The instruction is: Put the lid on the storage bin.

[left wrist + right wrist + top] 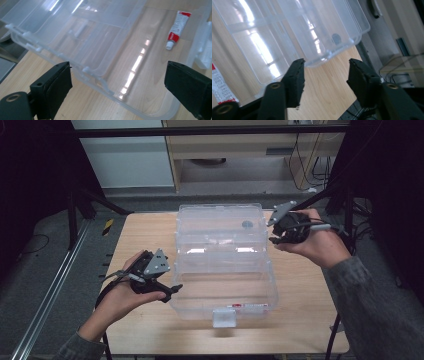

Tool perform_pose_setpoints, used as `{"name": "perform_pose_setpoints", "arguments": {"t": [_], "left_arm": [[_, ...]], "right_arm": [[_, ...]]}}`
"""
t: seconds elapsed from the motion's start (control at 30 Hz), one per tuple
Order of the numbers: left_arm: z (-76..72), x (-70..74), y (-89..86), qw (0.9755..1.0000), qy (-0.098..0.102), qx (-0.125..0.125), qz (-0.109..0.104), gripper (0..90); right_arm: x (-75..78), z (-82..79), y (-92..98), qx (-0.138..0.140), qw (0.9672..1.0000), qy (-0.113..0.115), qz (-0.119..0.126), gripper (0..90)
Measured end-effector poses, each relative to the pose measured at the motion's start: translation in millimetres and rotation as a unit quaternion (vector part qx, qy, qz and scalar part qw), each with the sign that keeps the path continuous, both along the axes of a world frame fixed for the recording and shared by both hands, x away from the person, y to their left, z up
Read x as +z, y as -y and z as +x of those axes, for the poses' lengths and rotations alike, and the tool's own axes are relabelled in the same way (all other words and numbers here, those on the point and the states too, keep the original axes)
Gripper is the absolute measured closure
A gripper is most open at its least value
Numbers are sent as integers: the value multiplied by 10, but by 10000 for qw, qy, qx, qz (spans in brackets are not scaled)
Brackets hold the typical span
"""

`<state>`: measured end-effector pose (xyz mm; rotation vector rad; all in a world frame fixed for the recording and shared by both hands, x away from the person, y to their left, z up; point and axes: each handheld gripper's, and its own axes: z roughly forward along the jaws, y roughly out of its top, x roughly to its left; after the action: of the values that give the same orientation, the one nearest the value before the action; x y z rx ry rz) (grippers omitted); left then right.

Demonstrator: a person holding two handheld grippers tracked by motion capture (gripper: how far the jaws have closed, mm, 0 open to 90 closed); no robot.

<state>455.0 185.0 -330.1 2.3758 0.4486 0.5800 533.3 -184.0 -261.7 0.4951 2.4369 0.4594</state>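
- Left tool (172, 290) sits with jaws spread wide and empty beside the clear plastic case (222, 265) – free of its near-left wall
- Right tool (274, 232), half-open and empty, hovers off the case's far-right corner
- Case lies open mid-bench (140, 235) – a small tube (175, 29) inside
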Motion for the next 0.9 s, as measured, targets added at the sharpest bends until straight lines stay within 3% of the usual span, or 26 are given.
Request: {"name": "perform_pose_setpoints", "arguments": {"t": [0.07, 0.13, 0.17, 0.2, 0.23, 0.27, 0.33, 0.47, 0.53, 0.57, 0.6, 0.67, 0.9], "left_arm": [[-7, 12, 50, 9999, -62, -106, 27, 68], [-21, 16, 101, 9996, -106, -225, 129, 68], [-28, 10, 127, 9994, -136, -271, 143, 68], [-38, -11, 172, 9987, -226, -385, 229, 68], [-38, -11, 172, 9987, -226, -385, 229, 67], [-40, -29, 192, 9983, -276, -436, 263, 68], [-44, -67, 227, 9970, -351, -557, 399, 71], [-69, -128, 294, 9942, -460, -766, 594, 70], [-83, -170, 337, 9929, -521, -802, 702, 34], [-83, -170, 337, 9929, -521, -802, 702, 40], [-95, -187, 359, 9912, -507, -875, 860, 45], [-108, -196, 370, 9903, -525, -922, 902, 45], [-184, -246, 455, 9859, -572, -1129, 1095, 74]], "right_arm": [[10, 35, -31, 78, 10000, -46, -41, 552], [-4, 160, -167, 386, 9985, -326, -227, 587], [-4, 160, -167, 386, 9985, -326, -227, 587], [-39, 222, -269, 644, 9958, -495, -427, 603], [-39, 222, -269, 644, 9958, -495, -427, 603], [-79, 285, -361, 841, 9927, -627, -593, 617], [-99, 312, -403, 860, 9918, -675, -667, 619], [-173, 425, -519, 1010, 9870, -912, -853, 623], [-245, 504, -557, 1093, 9828, -1060, -1048, 617], [-245, 504, -557, 1093, 9828, -1060, -1048, 617], [-272, 544, -568, 1101, 9815, -1117, -1102, 611], [-284, 559, -571, 1131, 9813, -1139, -1064, 616], [-328, 579, -618, 1289, 9737, -1398, -1251, 694]]}}
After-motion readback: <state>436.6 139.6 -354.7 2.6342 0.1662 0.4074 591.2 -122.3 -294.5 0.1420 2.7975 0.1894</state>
